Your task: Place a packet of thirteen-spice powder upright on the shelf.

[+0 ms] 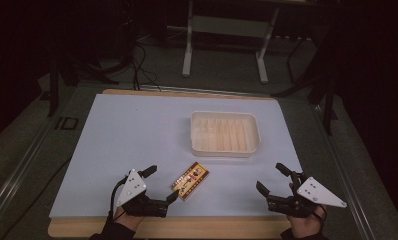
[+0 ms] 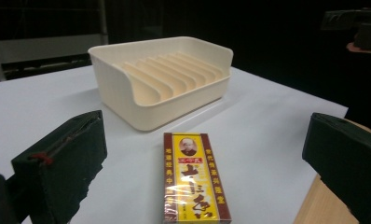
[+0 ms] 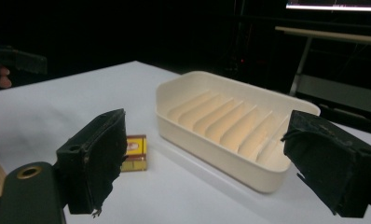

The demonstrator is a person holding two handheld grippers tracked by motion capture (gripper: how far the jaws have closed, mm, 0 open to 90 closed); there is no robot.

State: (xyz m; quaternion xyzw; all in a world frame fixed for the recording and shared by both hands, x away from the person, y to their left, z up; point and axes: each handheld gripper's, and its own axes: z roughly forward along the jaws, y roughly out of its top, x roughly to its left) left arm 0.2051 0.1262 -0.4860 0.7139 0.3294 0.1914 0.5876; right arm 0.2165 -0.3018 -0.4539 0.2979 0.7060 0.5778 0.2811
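Note:
A small yellow and red box (image 1: 190, 180) with a portrait on it lies flat near the table's front edge; it is also in the left gripper view (image 2: 191, 179) and the right gripper view (image 3: 135, 152). My left gripper (image 1: 161, 184) is open just left of the box, which lies between its jaws (image 2: 202, 168) with neither touching it. My right gripper (image 1: 271, 178) stands open and holds nothing at the front right (image 3: 214, 161). Behind the box sits an empty cream ribbed tray (image 1: 222, 150), seen from both grippers (image 2: 123, 100) (image 3: 193, 140).
A white sheet (image 1: 127, 140) covers the wooden table, whose bare edge (image 1: 187, 227) runs along the front. Beyond the table the floor is dark, with a white desk frame (image 1: 227, 30) and cables (image 1: 142, 65).

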